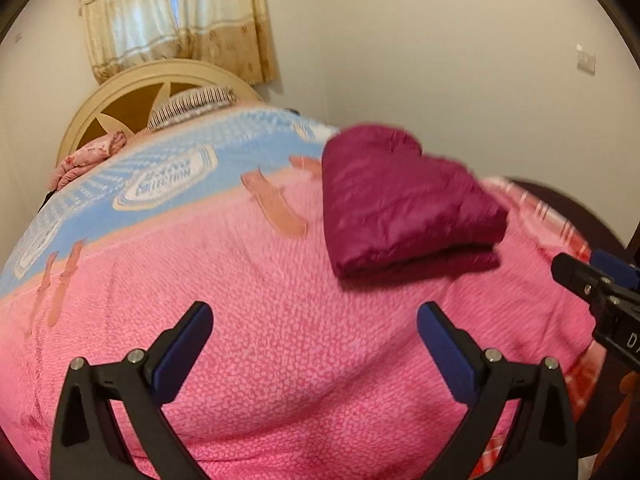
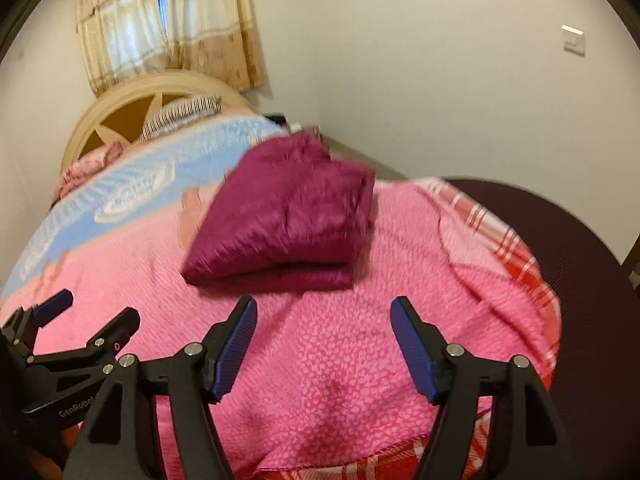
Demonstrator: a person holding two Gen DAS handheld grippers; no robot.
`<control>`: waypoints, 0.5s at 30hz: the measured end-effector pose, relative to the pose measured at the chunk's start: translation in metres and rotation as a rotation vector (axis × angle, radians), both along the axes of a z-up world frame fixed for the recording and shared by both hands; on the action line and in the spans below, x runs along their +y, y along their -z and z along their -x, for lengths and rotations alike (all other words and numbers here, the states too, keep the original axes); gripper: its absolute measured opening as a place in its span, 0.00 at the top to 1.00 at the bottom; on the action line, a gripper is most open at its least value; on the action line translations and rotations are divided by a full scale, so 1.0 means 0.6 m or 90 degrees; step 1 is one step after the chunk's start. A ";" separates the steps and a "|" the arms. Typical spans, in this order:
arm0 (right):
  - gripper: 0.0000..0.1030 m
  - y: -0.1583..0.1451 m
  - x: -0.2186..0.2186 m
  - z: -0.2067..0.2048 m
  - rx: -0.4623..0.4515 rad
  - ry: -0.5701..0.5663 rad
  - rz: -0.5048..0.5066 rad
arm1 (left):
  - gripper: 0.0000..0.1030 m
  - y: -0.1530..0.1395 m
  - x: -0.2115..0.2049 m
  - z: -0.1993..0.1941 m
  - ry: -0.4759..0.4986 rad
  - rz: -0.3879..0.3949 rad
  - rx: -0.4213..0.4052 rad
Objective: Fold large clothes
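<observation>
A maroon quilted garment (image 1: 404,204) lies folded into a thick bundle on the pink bedspread (image 1: 280,340). In the right wrist view the same garment (image 2: 288,216) sits just ahead of the fingers. My left gripper (image 1: 315,312) is open over bare bedspread, short of the bundle and to its left, with nothing between its blue pads. My right gripper (image 2: 323,312) is also open and empty, a little in front of the bundle's near fold. The left gripper (image 2: 86,312) shows at the left edge of the right wrist view, and the right gripper's finger (image 1: 576,276) at the right edge of the left wrist view.
A cream headboard (image 1: 132,92) and striped pillow (image 1: 192,106) stand at the far end under a curtained window (image 1: 176,16). A red checked sheet (image 2: 516,248) hangs at the bed's right edge beside a dark chair (image 2: 580,248). A white wall runs along the right.
</observation>
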State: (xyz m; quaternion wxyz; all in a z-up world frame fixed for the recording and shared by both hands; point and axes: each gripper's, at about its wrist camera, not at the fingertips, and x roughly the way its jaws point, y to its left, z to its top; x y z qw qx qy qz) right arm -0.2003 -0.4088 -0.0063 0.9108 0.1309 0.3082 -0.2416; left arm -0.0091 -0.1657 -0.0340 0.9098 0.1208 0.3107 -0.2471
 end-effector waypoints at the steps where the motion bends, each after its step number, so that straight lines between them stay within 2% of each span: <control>1: 0.27 -0.012 0.003 0.006 -0.012 0.003 0.003 | 0.00 -0.011 0.005 0.008 0.000 0.008 -0.010; 9: 0.25 -0.102 0.040 0.061 -0.125 0.027 0.070 | 0.00 -0.084 0.021 0.064 -0.011 0.046 -0.126; 12: 0.21 -0.123 0.054 0.080 -0.160 0.040 0.113 | 0.00 -0.102 0.029 0.076 -0.017 0.070 -0.146; 15: 0.19 -0.134 0.061 0.091 -0.178 0.053 0.142 | 0.00 -0.110 0.029 0.082 -0.018 0.072 -0.151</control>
